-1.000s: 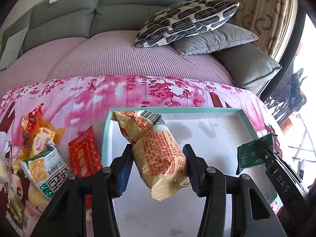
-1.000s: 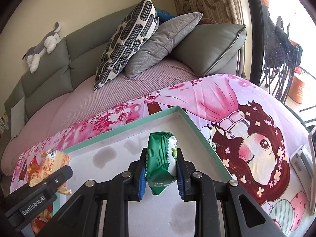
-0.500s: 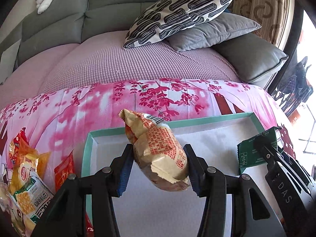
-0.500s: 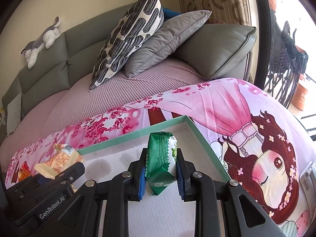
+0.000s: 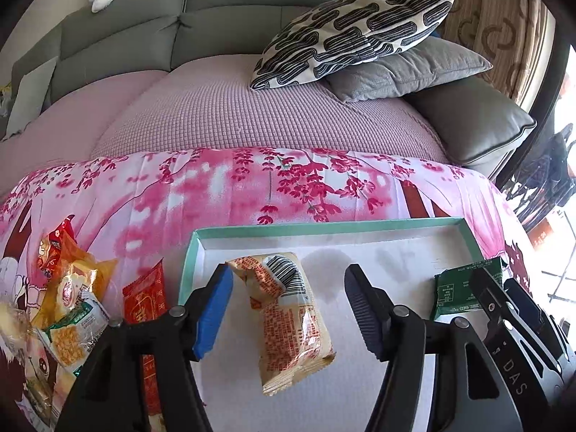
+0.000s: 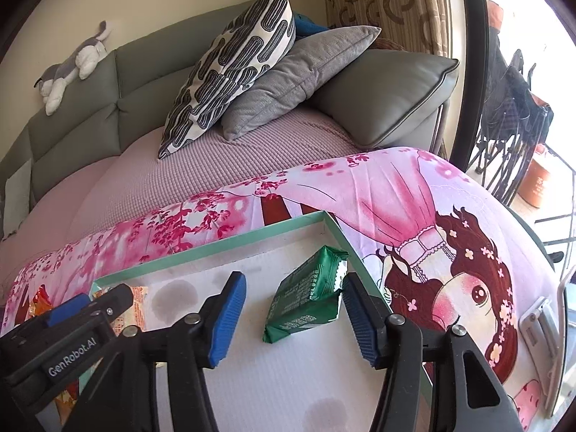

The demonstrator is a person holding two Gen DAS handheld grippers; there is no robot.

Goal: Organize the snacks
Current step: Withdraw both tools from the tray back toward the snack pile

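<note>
Pink floral cloth is covering the desk (image 5: 223, 194) in front of a grey sofa (image 5: 216, 18), and a teal-rimmed tray (image 5: 324, 226) is sitting on it. Both tools are standing wide open with nothing gripped: the left tool (image 5: 288, 306) is straddling an orange packet (image 5: 288, 320) lying in the tray's near-left part, clear of both pads; the right tool (image 6: 293, 315) is straddling a green packet (image 6: 306, 300) lying by the tray's right wall, its corner seemingly just touching the right pad. The placing step is looking finished for these two. Next, I judge, the tools are needing to back out without nudging them, then go for the snack pile (image 5: 72, 306) waiting left of the tray.
</note>
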